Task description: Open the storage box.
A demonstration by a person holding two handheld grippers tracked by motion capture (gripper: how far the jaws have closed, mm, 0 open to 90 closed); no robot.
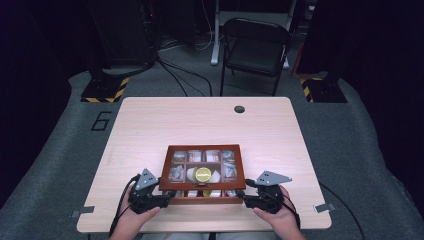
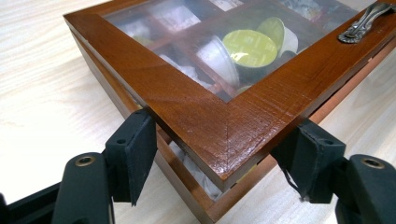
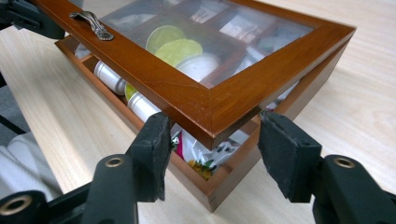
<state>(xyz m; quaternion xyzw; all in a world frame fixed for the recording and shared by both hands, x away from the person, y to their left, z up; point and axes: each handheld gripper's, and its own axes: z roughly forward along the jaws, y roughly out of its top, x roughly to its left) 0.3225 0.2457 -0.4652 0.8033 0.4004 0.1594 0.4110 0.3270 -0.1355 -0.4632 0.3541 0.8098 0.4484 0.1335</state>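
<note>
A brown wooden box (image 1: 202, 148) with a glass-paned lid stands near the table's front edge. Its lid (image 2: 196, 107) is raised a little at the front, leaving a gap above the base (image 3: 224, 186). My left gripper (image 1: 167, 199) straddles the lid's front left corner, both pads against the lid's edges (image 2: 219, 123). At the front right corner my right gripper (image 1: 245, 199) does the same, its pads at the lid's sides (image 3: 215, 120). A metal handle (image 3: 92, 24) sits on the lid's front rail. Green-topped capsules (image 2: 250, 46) and packets lie in the compartments.
The light wooden table (image 1: 150, 130) stretches behind and beside the box, with a round cable hole (image 1: 239, 109) near its far edge. A folding chair (image 1: 255, 47) stands beyond the table. The table's front edge runs just under my hands.
</note>
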